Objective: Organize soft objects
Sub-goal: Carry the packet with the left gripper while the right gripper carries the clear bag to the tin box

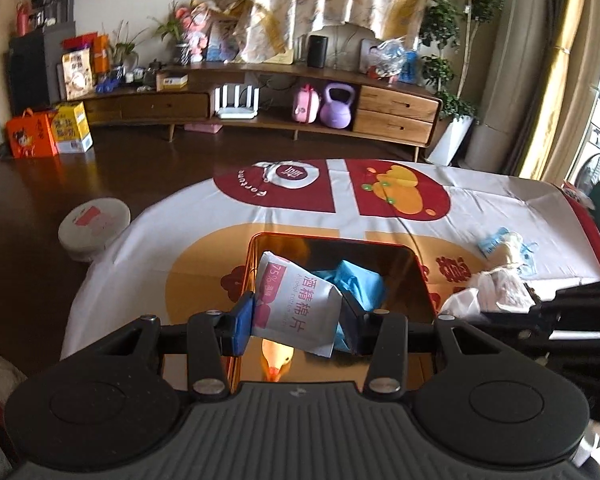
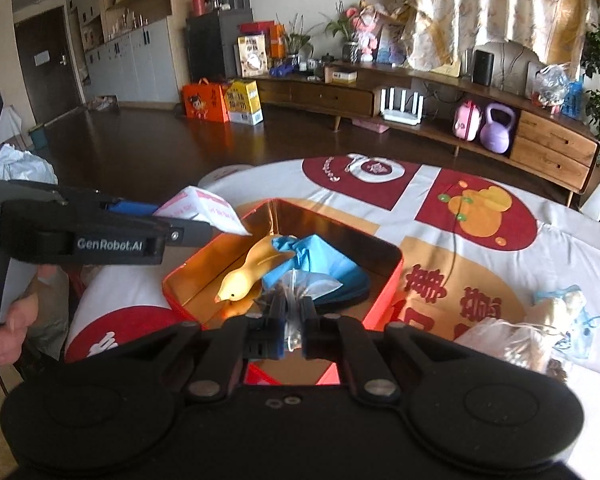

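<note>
My left gripper (image 1: 300, 314) is shut on a white packet with pink print (image 1: 296, 300), its blue pads pressing both edges. It hangs over an open orange tin box (image 1: 418, 276) with a gold inside. In the box lie a yellow toy duck (image 2: 246, 276) and a folded blue cloth (image 2: 324, 260). My right gripper (image 2: 294, 330) is shut on a small clear plastic bag (image 2: 302, 284) just above the box's near edge (image 2: 382, 300). In the right wrist view the left gripper (image 2: 172, 226) comes in from the left with the packet (image 2: 204, 208).
The box sits on a table under a red, white and orange cloth (image 1: 480, 204). To the box's right lie a white plastic bag (image 2: 504, 340) and a beige and light-blue soft thing (image 2: 564, 308). A round white object (image 1: 94, 228) stands on the floor at the left. A hand (image 2: 8, 316) holds the left gripper.
</note>
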`<state>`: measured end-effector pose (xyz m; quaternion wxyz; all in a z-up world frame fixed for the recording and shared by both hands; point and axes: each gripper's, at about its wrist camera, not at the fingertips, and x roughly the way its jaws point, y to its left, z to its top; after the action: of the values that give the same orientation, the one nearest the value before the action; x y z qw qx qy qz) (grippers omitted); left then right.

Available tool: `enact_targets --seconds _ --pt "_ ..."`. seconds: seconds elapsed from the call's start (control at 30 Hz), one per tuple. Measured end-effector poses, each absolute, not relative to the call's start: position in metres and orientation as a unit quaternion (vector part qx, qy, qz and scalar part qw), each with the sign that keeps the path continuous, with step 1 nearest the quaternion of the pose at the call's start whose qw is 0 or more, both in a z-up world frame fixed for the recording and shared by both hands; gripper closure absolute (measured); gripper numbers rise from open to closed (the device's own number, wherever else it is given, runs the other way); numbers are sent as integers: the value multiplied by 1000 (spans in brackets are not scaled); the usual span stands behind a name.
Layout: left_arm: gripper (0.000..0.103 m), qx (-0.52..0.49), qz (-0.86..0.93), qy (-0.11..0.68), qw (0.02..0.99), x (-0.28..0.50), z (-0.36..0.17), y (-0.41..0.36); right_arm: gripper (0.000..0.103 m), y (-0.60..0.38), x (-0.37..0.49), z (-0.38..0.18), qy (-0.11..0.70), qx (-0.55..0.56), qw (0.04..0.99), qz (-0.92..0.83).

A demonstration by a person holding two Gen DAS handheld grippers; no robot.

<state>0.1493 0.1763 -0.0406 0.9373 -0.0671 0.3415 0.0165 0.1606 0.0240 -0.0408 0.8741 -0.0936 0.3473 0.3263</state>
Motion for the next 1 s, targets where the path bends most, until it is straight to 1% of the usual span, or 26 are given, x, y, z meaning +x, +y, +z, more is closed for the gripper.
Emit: enact_targets --seconds 0.1,0.57,0.87,0.93,1.0 --pt "59 -84 16 349 933 163 -47 180 96 32 171 -51 360 -98 869 325" --pt "59 -60 21 361 930 216 -73 169 96 54 196 -85 395 -119 851 326" --pt "59 -52 15 387 920 228 -93 165 89 60 203 -99 405 -131 845 324" --pt "59 -49 13 396 917 229 -97 164 86 60 204 -101 409 -134 842 327" --pt "59 -50 14 404 913 230 -101 165 86 61 204 -103 411 -137 840 326"
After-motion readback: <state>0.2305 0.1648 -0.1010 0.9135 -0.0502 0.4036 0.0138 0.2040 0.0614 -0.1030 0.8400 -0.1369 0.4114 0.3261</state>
